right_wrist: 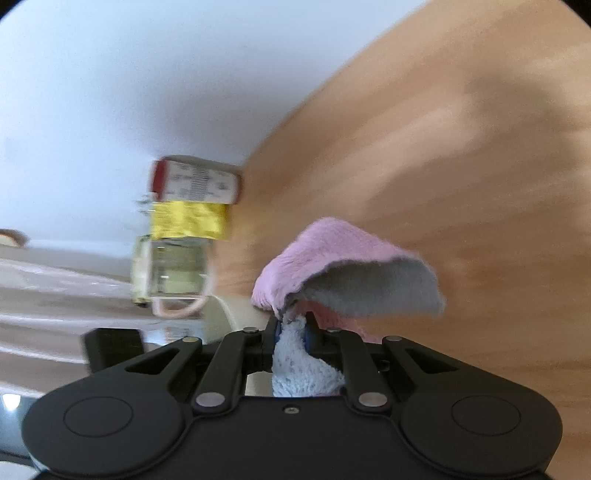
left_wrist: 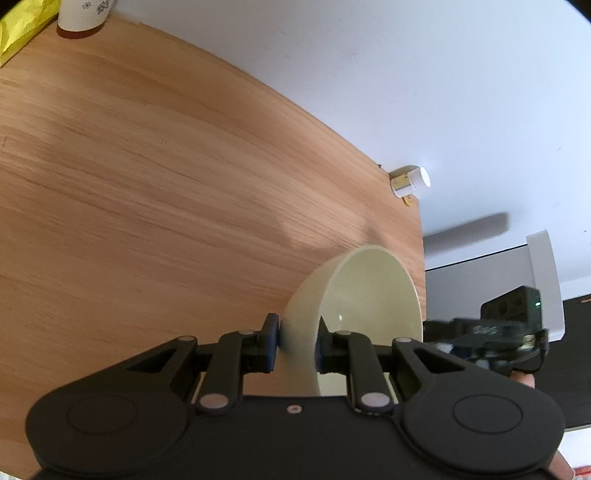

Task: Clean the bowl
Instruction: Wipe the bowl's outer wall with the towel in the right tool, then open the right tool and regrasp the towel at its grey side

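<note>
Left wrist view: the left gripper (left_wrist: 297, 341) has its two fingers clamped on the wall of the bowl (left_wrist: 369, 295), one blue pad (left_wrist: 271, 341) on the outside, the other inside.
Bowl look: pale cream, smooth and glossy, plain with no pattern; a small bright glint shows low on the inner wall. No dirt can be made out inside.
Bowl place: held tipped on its side over the near right part of the table (left_wrist: 166, 184), close to its right edge, its open mouth facing right.
Table: light wood with visible grain.
Far left corner: a white cup (left_wrist: 83, 16) with small flower prints, beside a yellow packet (left_wrist: 22, 26).
Far right edge: a small white-capped bottle (left_wrist: 410, 182).
Right of bowl: the other gripper shows as a dark, blurred shape.
Right wrist view: the right gripper (right_wrist: 291, 330) is pinched tight on a cloth (right_wrist: 347, 273), pink on one face, grey on the other, with a pale blue fold between the fingers.
Cloth place: it fans out ahead of the fingers above the table.
Left of cloth: a sliver of cream bowl rim, and blurred items, among them a clear mug (right_wrist: 173, 273).
</note>
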The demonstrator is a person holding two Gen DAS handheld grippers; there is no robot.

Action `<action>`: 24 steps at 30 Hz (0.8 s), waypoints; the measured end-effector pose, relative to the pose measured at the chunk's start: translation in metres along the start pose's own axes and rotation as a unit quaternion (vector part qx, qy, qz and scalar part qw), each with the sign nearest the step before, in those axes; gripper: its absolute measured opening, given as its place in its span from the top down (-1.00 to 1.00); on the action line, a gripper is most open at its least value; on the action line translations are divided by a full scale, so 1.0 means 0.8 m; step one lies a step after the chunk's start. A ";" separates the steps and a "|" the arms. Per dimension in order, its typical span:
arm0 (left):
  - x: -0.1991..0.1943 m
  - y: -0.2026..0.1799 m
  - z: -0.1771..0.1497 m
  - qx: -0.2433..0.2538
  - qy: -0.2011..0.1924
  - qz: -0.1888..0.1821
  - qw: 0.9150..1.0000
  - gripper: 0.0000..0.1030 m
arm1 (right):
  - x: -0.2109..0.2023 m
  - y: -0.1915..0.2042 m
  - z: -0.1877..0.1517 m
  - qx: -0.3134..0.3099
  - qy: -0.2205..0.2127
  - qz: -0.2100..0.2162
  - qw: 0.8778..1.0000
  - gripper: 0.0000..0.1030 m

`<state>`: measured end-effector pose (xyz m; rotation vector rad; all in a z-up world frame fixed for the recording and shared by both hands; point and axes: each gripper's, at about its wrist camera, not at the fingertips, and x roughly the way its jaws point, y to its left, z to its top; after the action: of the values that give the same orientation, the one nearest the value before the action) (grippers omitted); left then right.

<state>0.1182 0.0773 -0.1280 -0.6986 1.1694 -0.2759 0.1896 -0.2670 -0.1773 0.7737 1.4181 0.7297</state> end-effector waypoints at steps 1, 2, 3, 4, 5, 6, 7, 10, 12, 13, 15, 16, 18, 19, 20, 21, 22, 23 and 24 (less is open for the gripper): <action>0.000 0.001 0.001 0.001 -0.002 0.001 1.000 0.68 | 0.005 -0.005 -0.001 0.002 0.002 -0.014 1.000 0.73; 0.001 0.001 0.001 0.004 -0.004 0.003 1.000 0.68 | 0.009 -0.009 -0.002 0.001 0.005 -0.023 1.000 0.73; 0.003 0.000 0.002 0.009 -0.005 0.008 1.000 0.68 | 0.012 -0.012 -0.002 -0.001 0.009 -0.030 1.000 0.73; 0.004 0.001 0.002 0.012 -0.005 0.013 1.000 0.68 | 0.019 -0.015 -0.004 -0.006 0.012 -0.048 0.999 0.73; 0.005 0.003 0.002 0.010 -0.004 0.016 1.000 0.68 | 0.025 -0.015 -0.006 -0.016 0.015 -0.066 0.998 0.73; 0.005 0.005 0.002 0.008 -0.002 0.016 1.000 0.68 | 0.029 -0.013 -0.007 -0.026 0.016 -0.082 0.996 0.71; 0.006 0.008 0.001 0.004 -0.001 0.015 1.000 0.68 | 0.033 -0.011 -0.008 -0.036 0.017 -0.098 0.994 0.70; 0.005 0.014 0.000 -0.005 0.001 0.011 1.000 0.68 | 0.035 0.004 -0.012 -0.082 0.020 -0.152 0.985 0.24; 0.005 0.017 0.001 -0.009 0.000 0.009 1.000 0.68 | 0.033 0.017 -0.015 -0.119 0.024 -0.189 0.974 -0.02; 0.004 0.018 0.001 -0.010 -0.002 0.009 1.000 0.68 | 0.032 0.024 -0.016 -0.138 0.025 -0.208 0.968 -0.03; 0.003 0.020 0.002 -0.006 -0.005 0.010 1.000 0.68 | 0.030 0.037 -0.019 -0.175 0.029 -0.245 0.953 -0.13; 0.004 0.021 0.002 -0.003 -0.006 0.011 1.000 0.68 | 0.026 0.047 -0.024 -0.209 0.037 -0.269 0.939 -0.19; 0.004 0.023 0.002 -0.001 -0.007 0.011 1.000 0.68 | 0.019 0.062 -0.032 -0.263 0.048 -0.303 0.915 -0.23; 0.004 0.025 0.001 -0.002 -0.006 0.009 1.000 0.68 | 0.017 0.070 -0.036 -0.292 0.052 -0.313 0.902 -0.29; 0.004 0.027 0.000 -0.004 -0.006 0.008 1.000 0.68 | 0.014 0.078 -0.041 -0.323 0.057 -0.323 0.888 -0.30; 0.004 0.028 0.000 -0.008 -0.006 0.008 1.000 0.68 | 0.012 0.085 -0.046 -0.352 0.059 -0.326 0.875 -0.30; 0.003 0.030 -0.001 -0.012 -0.006 0.008 1.000 0.68 | 0.015 0.089 -0.049 -0.371 0.065 -0.326 0.867 -0.31; 0.003 0.032 -0.002 -0.013 -0.006 0.008 1.000 0.68 | 0.018 0.093 -0.052 -0.387 0.070 -0.326 0.860 -0.33; 0.002 0.033 -0.002 -0.014 -0.006 0.007 1.000 0.68 | 0.021 0.096 -0.054 -0.403 0.076 -0.325 0.852 -0.41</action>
<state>0.1131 0.0960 -0.1462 -0.7148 1.1688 -0.2437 0.1477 -0.2084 -0.1234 -0.4230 1.2274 0.7509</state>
